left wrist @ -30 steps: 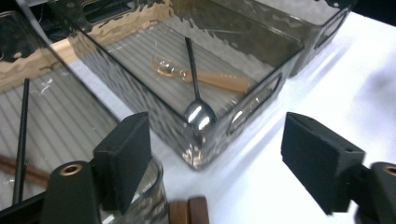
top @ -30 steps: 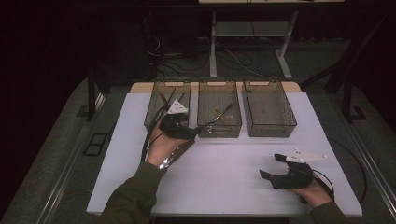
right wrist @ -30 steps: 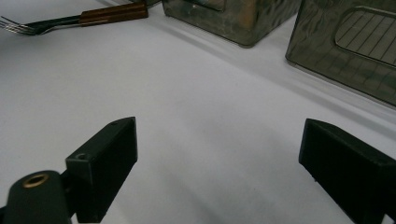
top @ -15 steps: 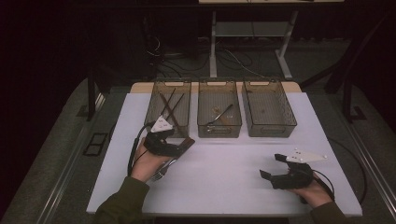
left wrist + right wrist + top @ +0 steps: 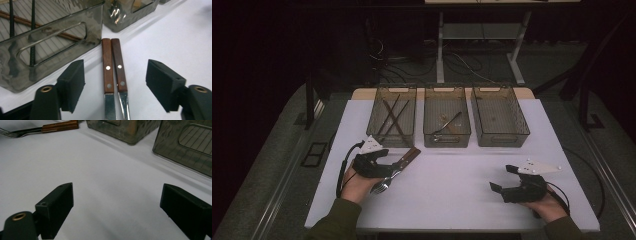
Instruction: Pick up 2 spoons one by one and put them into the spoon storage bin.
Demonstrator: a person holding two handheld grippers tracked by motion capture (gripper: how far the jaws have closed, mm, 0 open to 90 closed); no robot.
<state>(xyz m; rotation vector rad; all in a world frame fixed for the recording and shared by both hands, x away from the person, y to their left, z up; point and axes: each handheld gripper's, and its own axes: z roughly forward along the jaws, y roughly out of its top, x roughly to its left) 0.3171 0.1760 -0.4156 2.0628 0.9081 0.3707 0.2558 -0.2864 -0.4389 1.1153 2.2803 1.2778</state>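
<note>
The left tool [image 5: 387,167] hovers low over two wooden-handled pieces of cutlery [image 5: 113,65] lying side by side on the white tabletop [image 5: 462,175], just in front of the left bin [image 5: 394,120]. Its jaws have just been closing, yet stand apart on either side of the handles without touching them. The right tool [image 5: 507,181] rests well apart, jaws wide with nothing between.

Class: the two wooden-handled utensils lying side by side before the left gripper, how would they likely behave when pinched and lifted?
The two wooden-handled utensils, riveted wood on steel, look stiff, unlikely to flex. Flat handles probably won't roll. Lying loose together between the open left gripper, one might slip free; polished metal could be slippery.
</note>
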